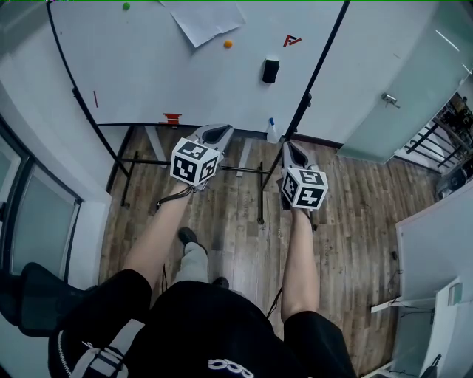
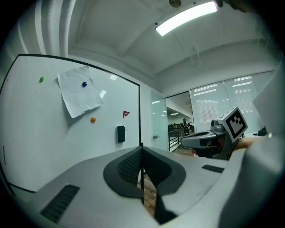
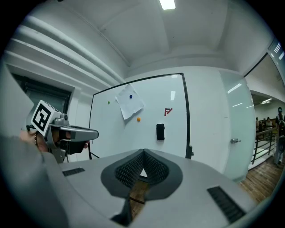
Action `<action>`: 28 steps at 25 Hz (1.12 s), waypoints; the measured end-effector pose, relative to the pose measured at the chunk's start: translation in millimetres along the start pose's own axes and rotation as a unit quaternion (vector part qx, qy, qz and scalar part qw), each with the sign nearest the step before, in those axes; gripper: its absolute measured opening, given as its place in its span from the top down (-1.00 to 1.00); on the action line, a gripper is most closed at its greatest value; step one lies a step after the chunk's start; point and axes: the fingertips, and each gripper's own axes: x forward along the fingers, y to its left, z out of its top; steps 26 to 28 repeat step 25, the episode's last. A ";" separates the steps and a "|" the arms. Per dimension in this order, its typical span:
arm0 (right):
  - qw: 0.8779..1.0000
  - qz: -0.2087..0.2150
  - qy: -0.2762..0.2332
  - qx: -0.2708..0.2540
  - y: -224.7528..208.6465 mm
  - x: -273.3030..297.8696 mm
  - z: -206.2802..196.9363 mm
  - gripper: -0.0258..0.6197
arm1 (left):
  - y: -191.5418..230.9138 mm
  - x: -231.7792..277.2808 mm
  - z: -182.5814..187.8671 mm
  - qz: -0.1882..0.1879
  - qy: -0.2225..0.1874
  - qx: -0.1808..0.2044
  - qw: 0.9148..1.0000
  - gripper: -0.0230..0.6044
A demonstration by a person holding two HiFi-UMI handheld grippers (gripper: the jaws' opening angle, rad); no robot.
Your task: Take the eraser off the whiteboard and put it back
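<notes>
A black eraser (image 1: 270,71) sticks to the whiteboard (image 1: 148,66) near its right edge, below a red logo magnet (image 1: 292,40). It also shows in the left gripper view as the eraser (image 2: 120,134) and in the right gripper view as the eraser (image 3: 160,132). Both grippers are held level in front of the board, well short of it. My left gripper (image 1: 216,133) is shut with nothing in it, its jaws meeting at the tip (image 2: 141,149). My right gripper (image 1: 292,153) is shut and empty too, tips together (image 3: 143,153).
A sheet of paper (image 1: 207,18) is pinned to the board with orange (image 1: 228,44) and green (image 1: 126,7) magnets nearby. A spray bottle (image 1: 273,131) and a red object (image 1: 171,118) sit on the board's ledge. A glass door (image 1: 392,81) stands to the right, wooden floor below.
</notes>
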 end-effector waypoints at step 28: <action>1.000 0.014 -0.005 -0.013 19.2 -5.6 8.9 0.85 | -8.2 -5.7 3.3 -0.014 -0.011 0.000 1.000 0.90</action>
